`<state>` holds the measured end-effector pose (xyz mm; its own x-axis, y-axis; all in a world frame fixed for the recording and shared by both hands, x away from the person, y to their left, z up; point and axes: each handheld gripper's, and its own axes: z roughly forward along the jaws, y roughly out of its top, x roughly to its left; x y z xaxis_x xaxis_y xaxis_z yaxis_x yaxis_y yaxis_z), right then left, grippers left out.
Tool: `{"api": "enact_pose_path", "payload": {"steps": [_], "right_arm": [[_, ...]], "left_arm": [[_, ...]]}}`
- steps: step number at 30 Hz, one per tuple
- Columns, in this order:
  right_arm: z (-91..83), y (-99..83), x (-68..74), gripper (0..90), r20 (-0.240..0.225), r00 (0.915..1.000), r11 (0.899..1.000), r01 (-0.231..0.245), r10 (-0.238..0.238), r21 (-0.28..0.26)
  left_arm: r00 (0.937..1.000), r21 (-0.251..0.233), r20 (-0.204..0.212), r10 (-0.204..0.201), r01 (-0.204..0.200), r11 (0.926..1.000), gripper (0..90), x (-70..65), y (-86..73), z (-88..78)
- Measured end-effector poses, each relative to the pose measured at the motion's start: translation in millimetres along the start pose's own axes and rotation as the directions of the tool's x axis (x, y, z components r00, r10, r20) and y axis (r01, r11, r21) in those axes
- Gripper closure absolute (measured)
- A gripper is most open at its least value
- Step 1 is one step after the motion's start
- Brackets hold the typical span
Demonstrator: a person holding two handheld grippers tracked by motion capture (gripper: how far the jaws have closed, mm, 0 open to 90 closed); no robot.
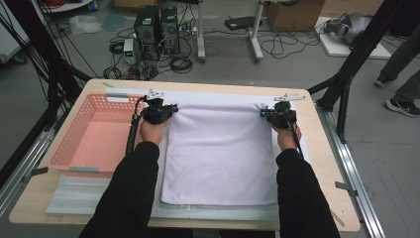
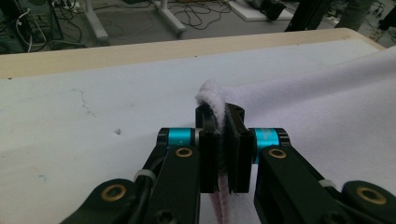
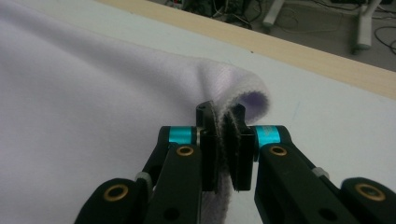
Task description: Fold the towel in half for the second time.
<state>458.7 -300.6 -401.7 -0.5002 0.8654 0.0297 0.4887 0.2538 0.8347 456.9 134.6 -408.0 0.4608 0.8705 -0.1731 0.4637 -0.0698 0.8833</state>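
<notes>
The left gripper (image 2: 223,140) is pinched tight on the far left corner of the pale lilac fleecy towel (image 1: 220,153), and the right gripper (image 3: 224,140) is clamped on the far right corner. The towel lies flat on the white foam mat (image 1: 74,193) beside the pink plastic basket (image 1: 94,134). It looks light, soft and floppy (likely to sag between the grips), so the corners are the sensible hold.
</notes>
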Motion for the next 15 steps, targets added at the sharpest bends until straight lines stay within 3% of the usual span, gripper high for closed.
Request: {"api": "enact_pose_path", "payload": {"steps": [6,7,9,15], "right_arm": [[-21.5,-4.3,5.5,85.1,-0.044,0.9990,1.000,-0.009,0.008,-0.025],[-25.3,-5.3,6.6,85.1,-0.049,0.9988,0.999,-0.005,0.003,-0.032],[-32.0,-8.2,9.2,85.1,-0.064,0.9980,0.999,-0.005,0.003,-0.040],[-51.3,-18.4,16.6,85.0,-0.078,0.9968,0.999,0.013,-0.017,-0.051]], "left_arm": [[0.9996,-0.006,0.027,0.005,-0.005,1.0000,84.8,-10.8,-4.2,-24.3],[0.9994,-0.008,0.029,0.020,-0.020,0.9998,84.8,-13.3,-5.2,-28.3],[0.9989,-0.032,0.043,0.019,-0.017,0.9993,84.7,-17.8,-8.1,-36.9],[0.9972,-0.050,0.062,0.042,-0.039,0.9980,84.7,-28.0,-16.1,-54.3]]}}
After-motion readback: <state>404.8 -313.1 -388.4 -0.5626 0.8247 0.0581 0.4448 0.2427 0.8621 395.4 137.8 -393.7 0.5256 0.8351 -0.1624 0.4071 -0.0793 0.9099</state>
